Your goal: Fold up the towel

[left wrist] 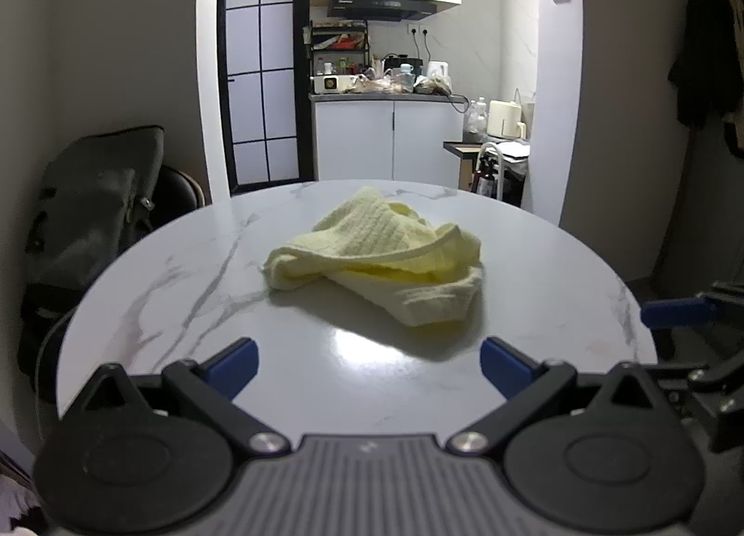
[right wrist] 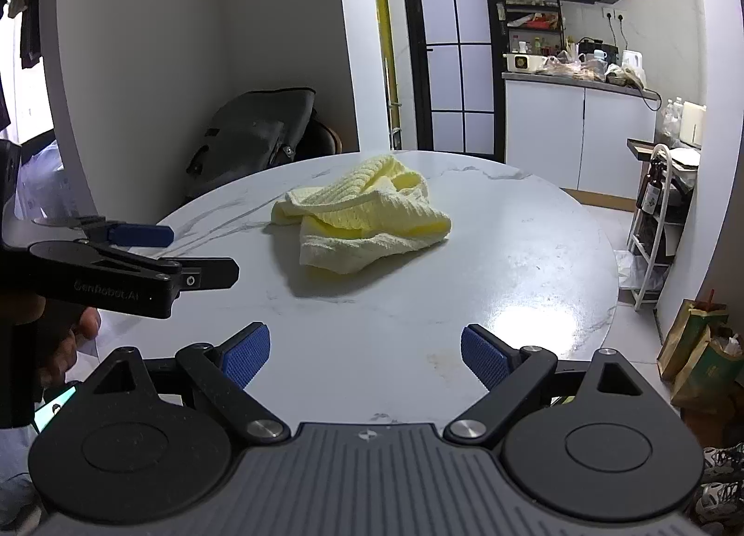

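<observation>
Two hand-held grippers hang over the near edge of a round white marble-look table point(left wrist: 186, 284), and neither touches anything. The left gripper point(left wrist: 369, 361) has its blue-padded fingers spread wide apart with only bare tabletop between them. The right gripper point(right wrist: 365, 357) is likewise spread wide, its textured blue pads point(right wrist: 483, 357) apart and nothing held.

A pale yellow waffle-weave towel point(left wrist: 376, 257) lies crumpled in a loose heap near the middle of the table, well ahead of both grippers, with a hemmed edge curling across its top and one flap draped toward the near side.

From the right wrist view, the left gripper shows side-on at the left, with a hand point(right wrist: 60, 340) wrapped around its handle. A dark bag point(left wrist: 93, 205) rests on a chair beyond the table's far left edge.
</observation>
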Demonstrator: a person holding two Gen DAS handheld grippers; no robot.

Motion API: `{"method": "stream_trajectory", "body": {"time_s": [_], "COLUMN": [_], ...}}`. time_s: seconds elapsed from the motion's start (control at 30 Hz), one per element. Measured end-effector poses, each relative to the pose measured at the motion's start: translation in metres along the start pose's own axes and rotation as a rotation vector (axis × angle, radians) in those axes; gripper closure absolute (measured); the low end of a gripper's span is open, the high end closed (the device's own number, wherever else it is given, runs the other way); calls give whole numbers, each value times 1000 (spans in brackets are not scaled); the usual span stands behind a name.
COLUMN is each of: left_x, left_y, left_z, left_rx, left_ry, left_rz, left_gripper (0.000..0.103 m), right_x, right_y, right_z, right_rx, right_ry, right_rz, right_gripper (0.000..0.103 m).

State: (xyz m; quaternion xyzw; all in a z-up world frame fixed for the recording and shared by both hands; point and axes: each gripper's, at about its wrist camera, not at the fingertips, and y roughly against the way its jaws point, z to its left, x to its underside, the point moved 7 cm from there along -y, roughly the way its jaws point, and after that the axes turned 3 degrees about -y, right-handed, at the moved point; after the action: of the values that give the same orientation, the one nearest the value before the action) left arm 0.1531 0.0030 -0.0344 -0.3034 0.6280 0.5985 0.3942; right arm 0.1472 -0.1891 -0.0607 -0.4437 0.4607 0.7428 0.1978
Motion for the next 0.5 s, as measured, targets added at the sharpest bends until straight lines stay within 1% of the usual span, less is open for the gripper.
{"method": "stream_trajectory", "body": {"time_s": [0.1, 0.23, 0.5], "left_x": [0, 0, 7], "left_y": [-1, -2, -9], "left_z": [-2, -3, -10], "left_rx": [3, -8, 11], "left_ry": [-4, -39, -79], "left_rz": [1, 13, 25], "left_gripper": [0, 0, 0], "right_x": [0, -1, -1], "right_y": [-1, -5, -5], "right_z": [0, -1, 1], "right_rx": [6, 14, 28], "right_ry": [5, 11, 23], "right_rz": [5, 28, 35], "right_gripper": [10, 10, 10]}}
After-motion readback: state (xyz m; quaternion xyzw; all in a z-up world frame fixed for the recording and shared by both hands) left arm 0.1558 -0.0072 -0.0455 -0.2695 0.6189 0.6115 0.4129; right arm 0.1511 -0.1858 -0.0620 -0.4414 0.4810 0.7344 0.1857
